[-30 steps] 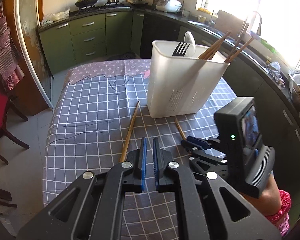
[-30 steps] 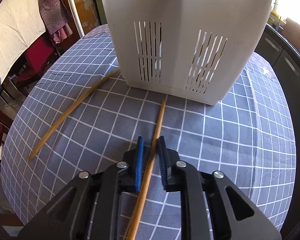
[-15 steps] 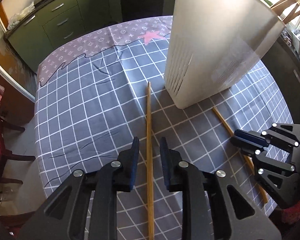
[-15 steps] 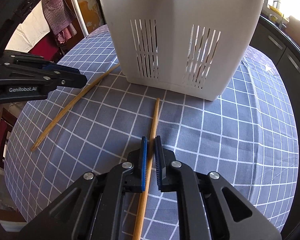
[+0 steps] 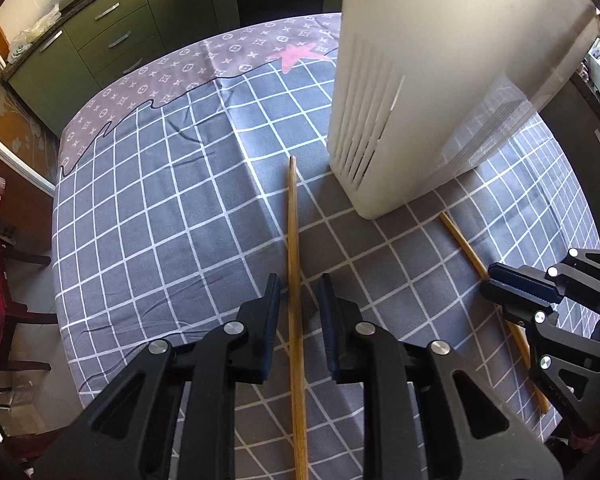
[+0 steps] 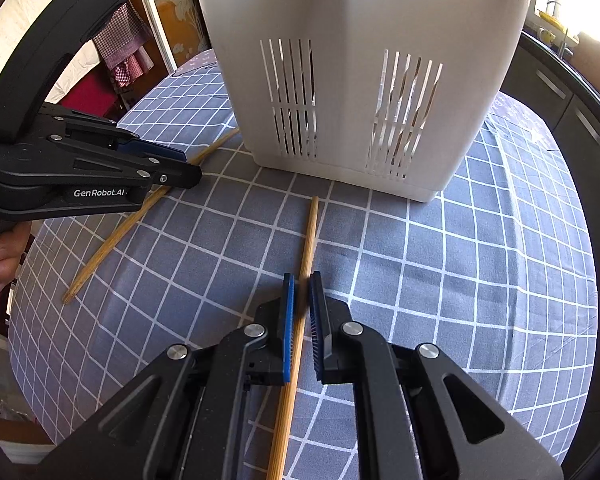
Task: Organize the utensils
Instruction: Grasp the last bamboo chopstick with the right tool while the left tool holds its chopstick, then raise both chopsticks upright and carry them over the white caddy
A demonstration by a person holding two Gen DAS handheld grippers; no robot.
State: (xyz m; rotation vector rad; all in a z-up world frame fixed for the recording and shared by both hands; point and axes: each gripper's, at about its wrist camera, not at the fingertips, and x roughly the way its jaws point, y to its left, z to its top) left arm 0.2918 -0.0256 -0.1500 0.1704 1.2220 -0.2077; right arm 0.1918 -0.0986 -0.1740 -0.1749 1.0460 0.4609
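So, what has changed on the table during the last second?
The left gripper came down over the long wooden chopstick left of the white plastic utensil holder; its jaws have been closing, not yet pressing. The right gripper closed its jaws on the other wooden chopstick. Holder and chopsticks stayed put.

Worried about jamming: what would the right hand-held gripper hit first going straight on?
Likely the checked tablecloth under the tips of the right hand-held gripper; the white holder stands further off.

Grey white-checked tablecloth (image 5: 172, 216), white slotted utensil holder (image 6: 364, 60), tan wooden chopsticks (image 5: 294, 280).
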